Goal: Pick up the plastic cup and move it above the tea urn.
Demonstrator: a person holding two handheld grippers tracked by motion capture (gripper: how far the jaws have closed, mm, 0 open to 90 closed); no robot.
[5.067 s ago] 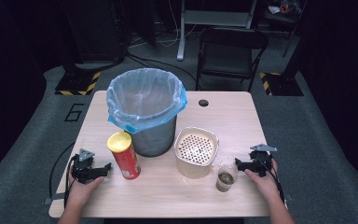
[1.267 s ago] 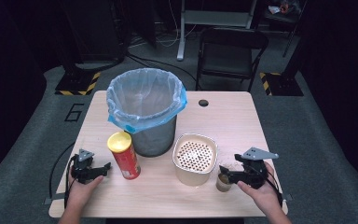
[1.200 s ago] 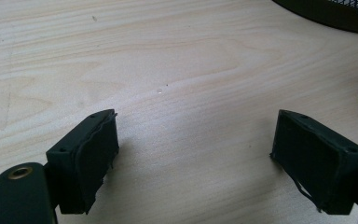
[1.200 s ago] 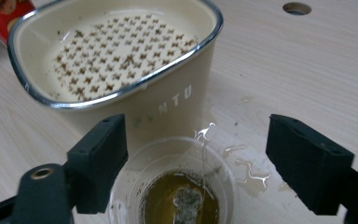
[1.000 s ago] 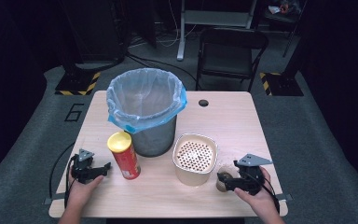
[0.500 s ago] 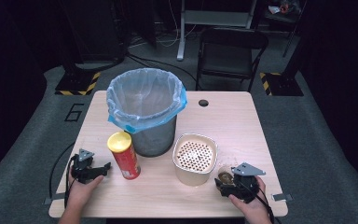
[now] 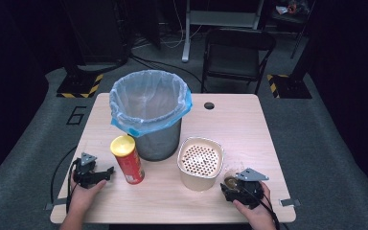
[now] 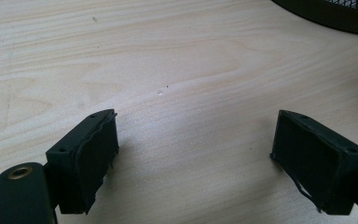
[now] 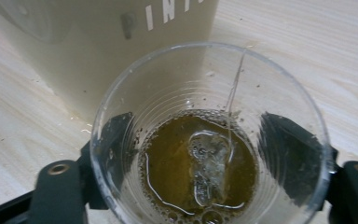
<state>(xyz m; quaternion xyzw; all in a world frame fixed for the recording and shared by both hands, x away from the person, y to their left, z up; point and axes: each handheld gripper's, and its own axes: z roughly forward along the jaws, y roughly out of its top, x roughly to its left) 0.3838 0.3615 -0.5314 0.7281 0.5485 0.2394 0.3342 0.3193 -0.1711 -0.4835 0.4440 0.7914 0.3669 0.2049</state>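
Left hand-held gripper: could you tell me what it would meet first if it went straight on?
Probably the red chip can, whose base edges into the left hand-held gripper view; depth is unclear.

- White capital letters "PIN", with the start of a further letter cut off by the picture's top edge, stand on the side of the cream container (image 9: 121,42) in the right gripper view
- A large numeral "6" (image 7: 76,115) is marked on the grey floor, left of the bench's far left corner
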